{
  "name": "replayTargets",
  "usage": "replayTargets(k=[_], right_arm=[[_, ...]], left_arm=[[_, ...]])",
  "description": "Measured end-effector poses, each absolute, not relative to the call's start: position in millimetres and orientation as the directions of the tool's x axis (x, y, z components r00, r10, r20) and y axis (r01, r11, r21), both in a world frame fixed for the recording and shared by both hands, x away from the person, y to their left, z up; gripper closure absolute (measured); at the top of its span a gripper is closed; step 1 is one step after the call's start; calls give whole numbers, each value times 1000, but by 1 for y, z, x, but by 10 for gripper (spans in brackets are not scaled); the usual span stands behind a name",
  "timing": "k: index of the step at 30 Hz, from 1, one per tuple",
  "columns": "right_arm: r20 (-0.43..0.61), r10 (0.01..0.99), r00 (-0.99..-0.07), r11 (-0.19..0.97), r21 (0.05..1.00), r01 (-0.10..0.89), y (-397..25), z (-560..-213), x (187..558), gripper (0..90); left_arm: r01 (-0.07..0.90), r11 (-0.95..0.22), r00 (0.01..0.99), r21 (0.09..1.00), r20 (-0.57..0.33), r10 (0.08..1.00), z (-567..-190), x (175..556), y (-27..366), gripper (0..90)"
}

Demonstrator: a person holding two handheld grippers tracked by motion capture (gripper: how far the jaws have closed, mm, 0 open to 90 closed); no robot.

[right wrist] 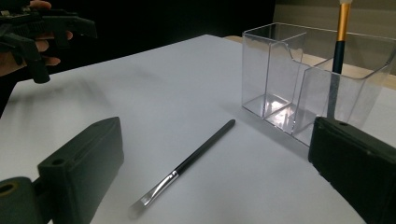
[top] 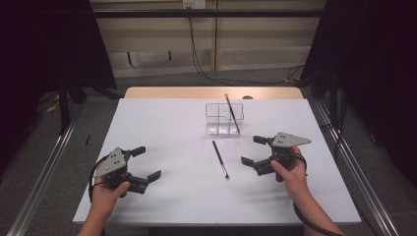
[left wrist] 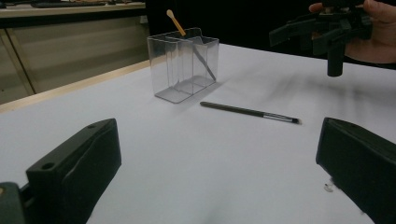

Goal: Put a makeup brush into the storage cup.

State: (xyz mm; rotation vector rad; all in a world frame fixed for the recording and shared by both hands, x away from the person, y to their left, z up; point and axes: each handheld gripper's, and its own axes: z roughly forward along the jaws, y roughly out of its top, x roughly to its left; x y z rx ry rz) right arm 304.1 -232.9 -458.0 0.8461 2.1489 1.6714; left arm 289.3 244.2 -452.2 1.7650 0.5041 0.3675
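Two claws, both wide open, both empty. Left claw [top: 147, 164] is at the near left of the white tabletop [top: 162, 128], held in the person's left hand [top: 109, 194]; its jaws are spread apart with nothing between them, and in the left gripper view they frame bare tabletop. Right claw [top: 254, 151] is at the near right, held in the right hand [top: 291, 173], jaws likewise spread, grey three-cornered plate on top.

Brushes: two. Brush one, the black makeup brush [top: 220, 158], lies flat on the tabletop between the two claws, closer to the right one, touching neither. In the right gripper view the black makeup brush [right wrist: 187, 165] sits between that claw's jaws but farther out, bristle tip toward the camera, handle end pointing toward the organizer.

Farther back: one clear organizer [top: 224, 118], with several compartments, upright, just beyond the lying brush and apart from it. Brush two, the gold-handled brush [top: 232, 113], stands tilted inside one of the right-hand compartments, its end sticking out above the rim. The other compartments look empty.
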Motion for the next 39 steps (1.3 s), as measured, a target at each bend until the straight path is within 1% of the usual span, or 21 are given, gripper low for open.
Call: replayTargets(k=[39], right_arm=[[139, 590, -795, 147, 950, 275, -203, -457, 326, 29]], left_arm=[[142, -204, 857, 969, -17, 515, -452, 289, 245, 0]])
